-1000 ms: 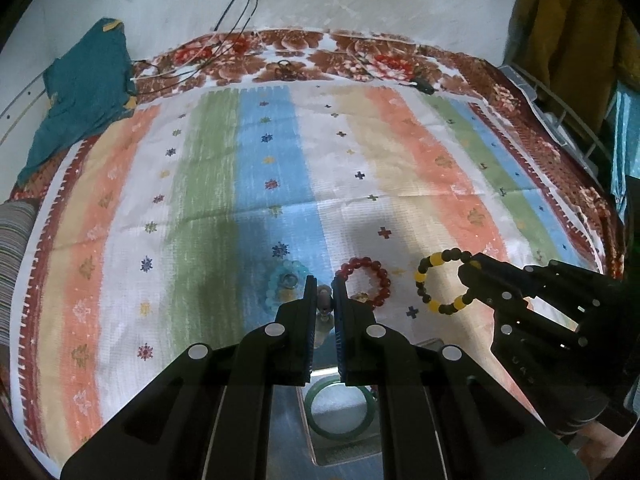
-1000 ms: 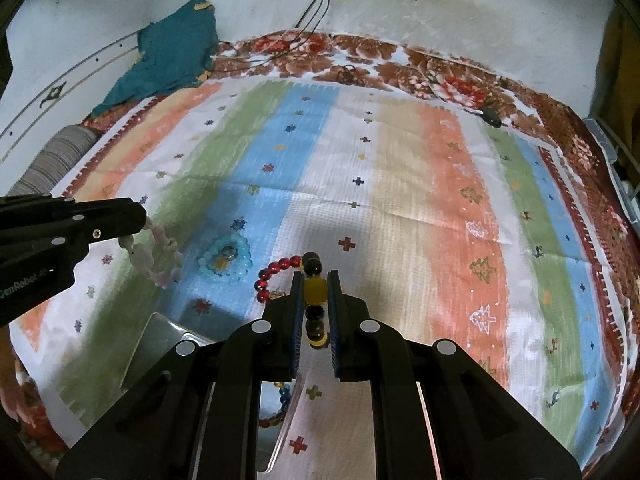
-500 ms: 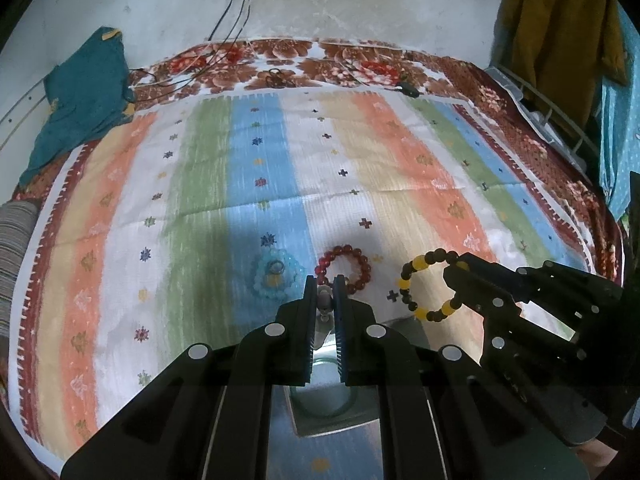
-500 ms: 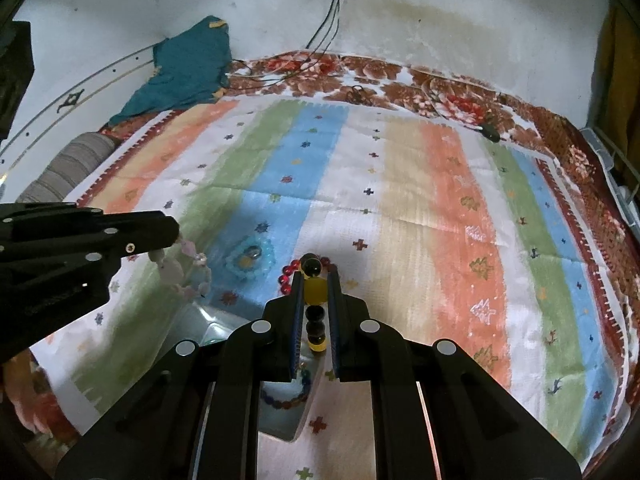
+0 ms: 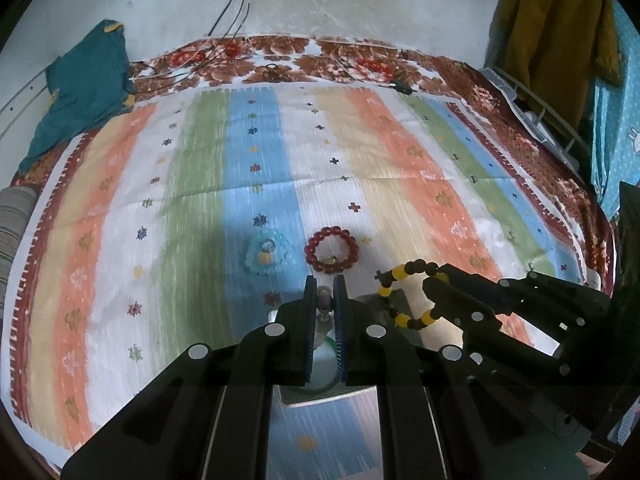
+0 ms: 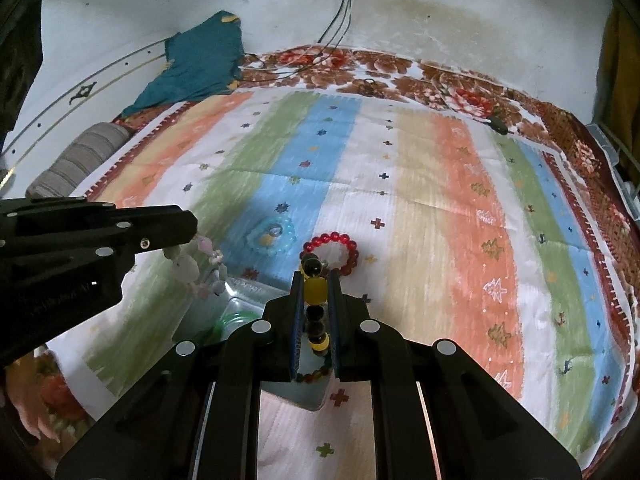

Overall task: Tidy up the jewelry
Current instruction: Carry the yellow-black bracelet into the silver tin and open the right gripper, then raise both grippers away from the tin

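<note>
a: how many pieces of jewelry can be counted?

b: five bracelets and one bangle. a red bead bracelet (image 5: 331,251) and a pale blue bead bracelet (image 5: 265,253) are laid flat on the striped cloth (image 5: 400,168), side by side but apart, just below the centre of the left wrist frame. a black and yellow bead bracelet (image 5: 404,296) is seen at lower right of that frame, and a pale pink bead bracelet (image 6: 200,266) at centre left of the right wrist frame. a green bangle (image 6: 230,320) and a small multicoloured bead bracelet (image 6: 316,374) are seen inside one clear tray (image 6: 248,286), low in the right wrist frame.

a: how is the left gripper placed?

b: the left gripper (image 5: 324,308) is held level above the near edge of the tray, pointed toward the far wall. its jaws are closed to a narrow slit on the pale pink bead bracelet, which is left hanging below the tips.

a: and the right gripper?

b: the right gripper (image 6: 316,312) is held just beside it, angled in from the lower right of the left wrist frame. its jaws are pressed onto the black and yellow bead bracelet, held upright as a loop over the tray.

a: anything else?

b: one teal garment (image 5: 80,92) is seen at upper left, against the wall.
</note>
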The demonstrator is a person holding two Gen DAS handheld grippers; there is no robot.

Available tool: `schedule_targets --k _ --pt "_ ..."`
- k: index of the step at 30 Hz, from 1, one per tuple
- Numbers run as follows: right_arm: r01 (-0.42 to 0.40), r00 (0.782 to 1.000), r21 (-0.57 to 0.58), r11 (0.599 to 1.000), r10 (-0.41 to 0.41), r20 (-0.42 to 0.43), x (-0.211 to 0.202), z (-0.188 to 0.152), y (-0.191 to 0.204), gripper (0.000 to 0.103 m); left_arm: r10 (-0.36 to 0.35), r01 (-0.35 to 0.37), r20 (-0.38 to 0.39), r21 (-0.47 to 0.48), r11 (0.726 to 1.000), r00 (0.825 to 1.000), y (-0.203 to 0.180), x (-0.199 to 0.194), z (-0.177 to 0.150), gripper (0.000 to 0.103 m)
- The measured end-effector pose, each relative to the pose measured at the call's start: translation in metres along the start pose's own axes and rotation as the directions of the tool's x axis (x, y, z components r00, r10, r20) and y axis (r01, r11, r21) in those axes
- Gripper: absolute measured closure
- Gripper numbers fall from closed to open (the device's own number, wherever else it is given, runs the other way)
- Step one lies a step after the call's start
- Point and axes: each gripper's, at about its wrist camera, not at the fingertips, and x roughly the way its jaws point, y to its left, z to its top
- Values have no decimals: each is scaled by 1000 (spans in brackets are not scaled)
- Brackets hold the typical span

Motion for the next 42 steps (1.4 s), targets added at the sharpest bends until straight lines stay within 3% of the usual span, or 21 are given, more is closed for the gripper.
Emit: schedule_targets --k 5,7,9,12,19,22,23,25,32,36,38,42 --pt "-5 1000 -1 1000 5 -8 -3 -4 -1 91 -11 11 -11 -49 999 1000 3 -7 -6 92" --pt "10 1000 5 1000 -10 -17 -3 -5 -4 78 5 -5 -10 -67 998 1000 7 -9 -9 81" --pt "37 999 3 999 -37 -10 -6 -5 -7 71 21 -22 -7 -75 997 1000 10 -11 -11 80" --pt "71 997 9 997 -71 5 -11 -6 -12 67 23 -23 -1 -93 995 1000 17 -15 -12 79" --pt "89 996 25 996 -89 8 -12 -6 -18 51 12 -10 19 -83 997 1000 21 -22 -14 58" --pt "75 997 39 996 -76 6 -12 -5 -23 45 18 -16 33 -68 998 999 21 -26 -15 55" --pt "64 998 39 997 -64 10 -12 -4 -23 44 22 -20 35 -66 998 999 23 -26 -14 53" --pt "34 999 36 999 -34 11 -12 -3 -24 44 26 -23 42 -65 998 999 25 -26 -14 38" --pt "26 999 63 998 -28 17 -11 -2 -31 44 88 -87 69 -20 996 994 27 -24 -12 30" --pt "11 1000 92 996 -9 -27 -2 -4 -40 42 108 -106 68 -28 994 992 32 -21 -11 22" --pt "16 999 105 994 -11 -45 1 -4 -43 39 115 -114 71 -20 993 991 33 -19 -11 17" --pt "44 999 86 995 -42 -31 -1 -2 -41 24 119 -118 67 -9 993 991 34 -15 -10 10"
